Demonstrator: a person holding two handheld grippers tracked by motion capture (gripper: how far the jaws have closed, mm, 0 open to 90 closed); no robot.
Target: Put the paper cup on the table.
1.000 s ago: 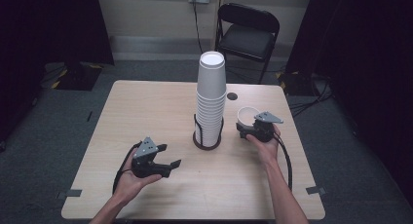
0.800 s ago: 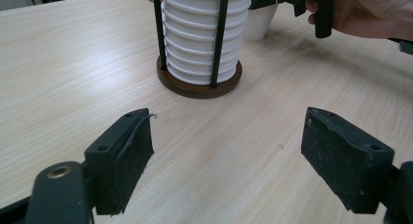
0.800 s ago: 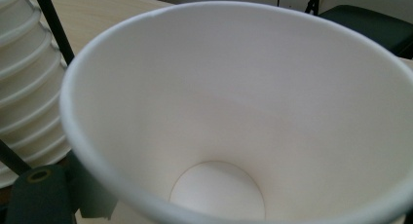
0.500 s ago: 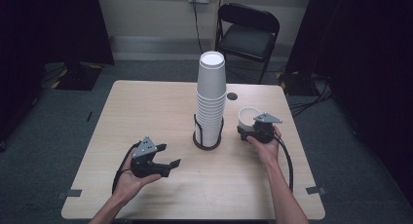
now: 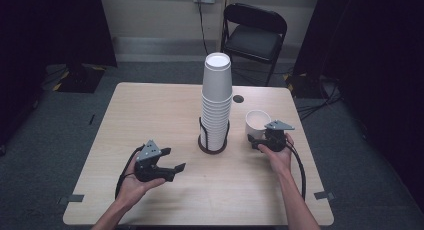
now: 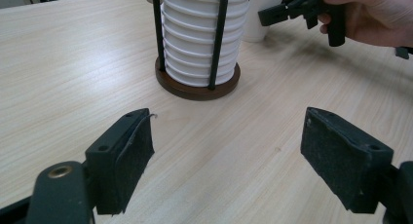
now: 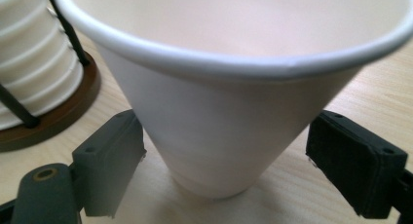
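- Single paper cup [image 7: 229, 112] upright on the table, between the right gripper's [image 7: 224, 170] wide-apart jaws, neither pad touching
- Likely light, thin-walled, crushable; best taken low on the wall with gentle squeeze
- Stacked cups [image 5: 216, 102] in a wire holder [image 6: 197, 83], beside it
- Left gripper [image 6: 238, 156] wide, holding nothing, facing the holder

Black left gripper [image 5: 176, 167] with grey plate; right gripper [image 5: 256, 141] alike, black cable; bare forearms.
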